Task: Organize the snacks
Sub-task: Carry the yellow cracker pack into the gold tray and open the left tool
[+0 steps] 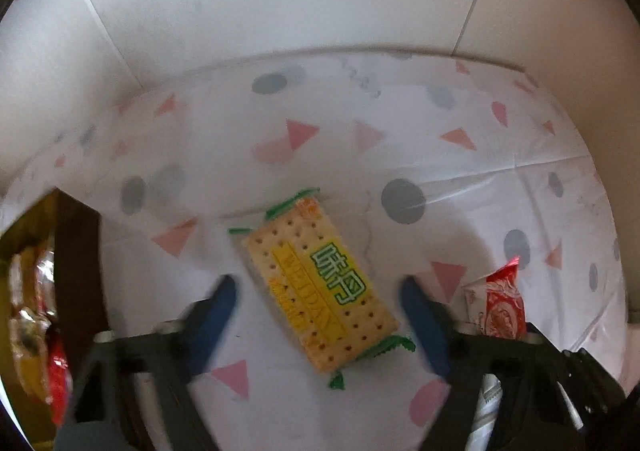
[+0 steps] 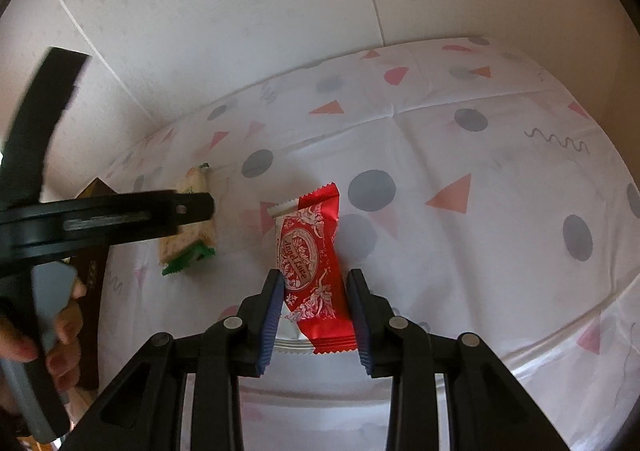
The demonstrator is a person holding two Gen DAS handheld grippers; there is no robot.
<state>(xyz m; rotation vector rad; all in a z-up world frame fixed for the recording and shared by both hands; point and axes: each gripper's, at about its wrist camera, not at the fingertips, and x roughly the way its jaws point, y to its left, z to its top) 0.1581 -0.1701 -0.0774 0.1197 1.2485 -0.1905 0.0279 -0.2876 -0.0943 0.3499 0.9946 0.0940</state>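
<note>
Now cracker pack (image 1: 320, 289) untouched between open left hand-held gripper (image 1: 320, 315) pads.

Both grippers, the left gripper (image 1: 318, 301) and the right gripper (image 2: 316, 293), have black plastic arms with blue ribbed pads (image 2: 272, 321) on the fingers, round silver screws (image 2: 231, 322) at the joints, and the person's hand (image 2: 60, 331) wraps a grey handle (image 2: 42, 335).
</note>
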